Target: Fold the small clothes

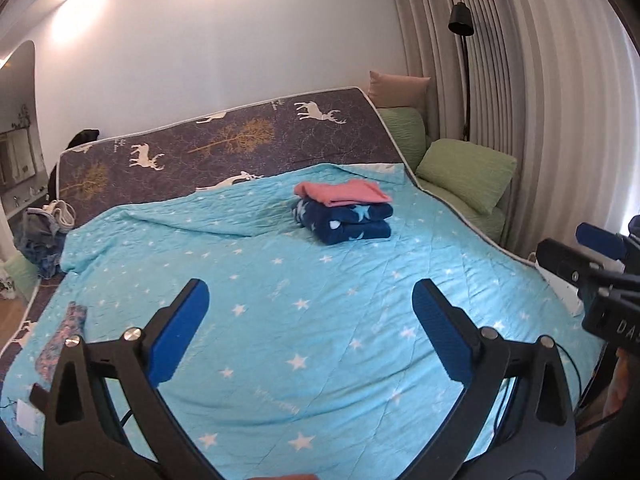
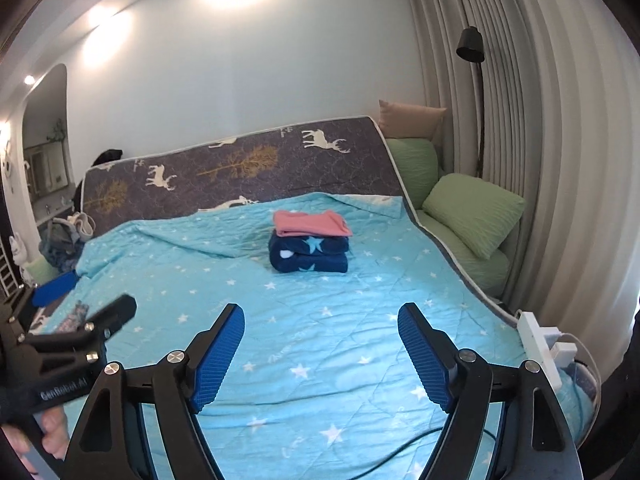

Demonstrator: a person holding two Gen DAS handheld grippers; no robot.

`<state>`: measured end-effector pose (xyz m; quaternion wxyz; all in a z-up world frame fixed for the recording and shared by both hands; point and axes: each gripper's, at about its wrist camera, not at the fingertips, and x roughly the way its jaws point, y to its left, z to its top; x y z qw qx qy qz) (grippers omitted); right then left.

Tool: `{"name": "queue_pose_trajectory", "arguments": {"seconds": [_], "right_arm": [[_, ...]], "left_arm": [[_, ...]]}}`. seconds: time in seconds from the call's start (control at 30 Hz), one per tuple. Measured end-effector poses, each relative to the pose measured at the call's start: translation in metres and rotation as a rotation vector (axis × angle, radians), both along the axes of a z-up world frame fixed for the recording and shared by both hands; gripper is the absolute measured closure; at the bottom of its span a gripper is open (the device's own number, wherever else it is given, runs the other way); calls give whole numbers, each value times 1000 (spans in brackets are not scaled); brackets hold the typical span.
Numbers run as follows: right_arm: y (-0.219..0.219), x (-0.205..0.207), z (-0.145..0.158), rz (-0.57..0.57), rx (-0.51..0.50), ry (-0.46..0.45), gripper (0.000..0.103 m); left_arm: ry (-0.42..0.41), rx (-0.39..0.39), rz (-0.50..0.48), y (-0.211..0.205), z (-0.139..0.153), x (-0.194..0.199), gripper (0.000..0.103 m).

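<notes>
Folded stack (image 1: 343, 211) mid-quilt (image 1: 280, 320); pillows (image 1: 466, 174) right, behind.

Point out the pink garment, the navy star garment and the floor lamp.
pink garment (image 2: 310, 222), right wrist view, middle of its top face
navy star garment (image 2: 308, 256), right wrist view, front folded edge
floor lamp (image 2: 471, 44), right wrist view, black shade

"GenRobot.AI" on left gripper (image 2: 86, 322) body, "DAS" partly visible on right gripper (image 1: 600, 248)
</notes>
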<state>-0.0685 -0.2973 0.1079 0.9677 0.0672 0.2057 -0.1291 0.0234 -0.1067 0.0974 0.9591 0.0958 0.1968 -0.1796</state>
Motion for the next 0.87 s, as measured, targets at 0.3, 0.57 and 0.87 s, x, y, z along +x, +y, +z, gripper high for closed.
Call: {"name": "queue_pose_trajectory", "arguments": {"seconds": [0.3, 0.57, 0.87], "right_arm": [[15, -2, -1, 7, -13, 7, 21], [16, -1, -4, 10, -13, 17, 21], [18, 3, -5, 13, -13, 25, 21]], "left_arm": [[-2, -22, 20, 11, -2, -6, 2], [5, -8, 7, 8, -4, -10, 2], [37, 1, 16, 7, -8, -3, 2]]}}
